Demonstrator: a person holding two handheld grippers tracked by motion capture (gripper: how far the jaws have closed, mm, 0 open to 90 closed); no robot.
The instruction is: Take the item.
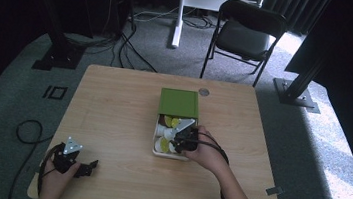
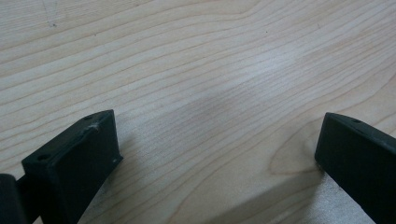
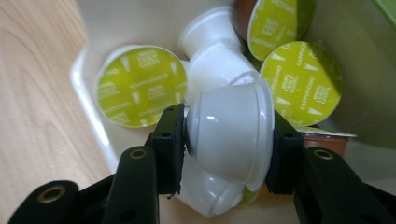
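Your right gripper clamps white capsule inside box; not yet lifted out. Left gripper agape, idle on table. Several capsules left.

The table is smooth light wood with wavy lines, and the white capsule is shiny plastic between matt black jaws.

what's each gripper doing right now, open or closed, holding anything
Left gripper: open, empty, over bare table.
Right gripper: shut on a white capsule in the box.
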